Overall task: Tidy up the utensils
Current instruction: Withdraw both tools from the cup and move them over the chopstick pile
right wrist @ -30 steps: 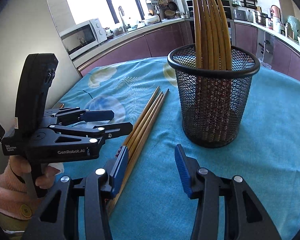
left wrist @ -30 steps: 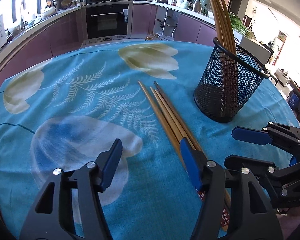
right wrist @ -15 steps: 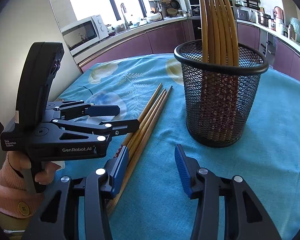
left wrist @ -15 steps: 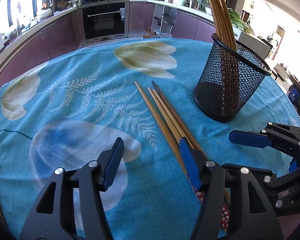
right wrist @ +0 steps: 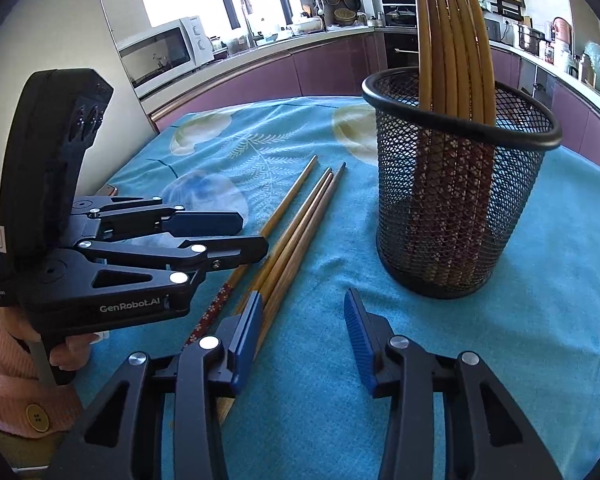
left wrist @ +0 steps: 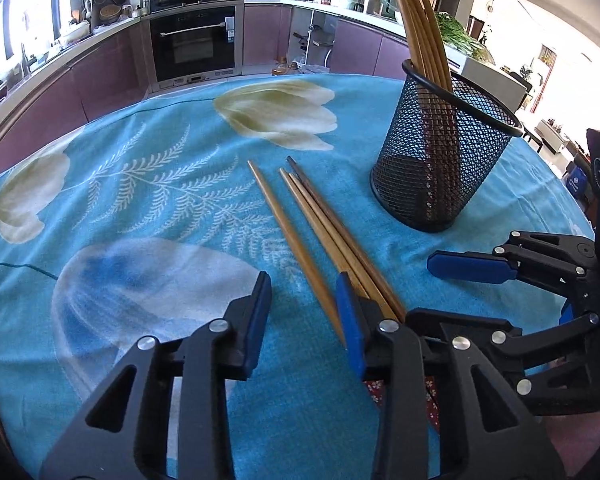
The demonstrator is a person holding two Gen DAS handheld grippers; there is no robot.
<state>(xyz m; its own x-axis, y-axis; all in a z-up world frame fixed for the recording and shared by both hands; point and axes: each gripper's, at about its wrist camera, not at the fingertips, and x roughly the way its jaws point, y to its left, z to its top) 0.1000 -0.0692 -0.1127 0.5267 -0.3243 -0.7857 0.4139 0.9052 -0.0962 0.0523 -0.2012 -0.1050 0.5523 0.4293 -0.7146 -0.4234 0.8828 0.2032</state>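
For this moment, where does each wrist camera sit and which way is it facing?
Left wrist: on the left gripper, angled down across the blue tablecloth toward the oven; the right gripper's fingers enter from the right.
Right wrist: on the right gripper, angled down toward the window counter; the left gripper, a hand and a pink sleeve show at left.
Shared: four loose chopsticks, mesh holder of chopsticks.

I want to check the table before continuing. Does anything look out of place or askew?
Yes. Four chopsticks lie loose on the blue tablecloth beside the mesh holder, while the others stand inside it. One has splayed away from the other three. Nothing looks spilled or damaged.
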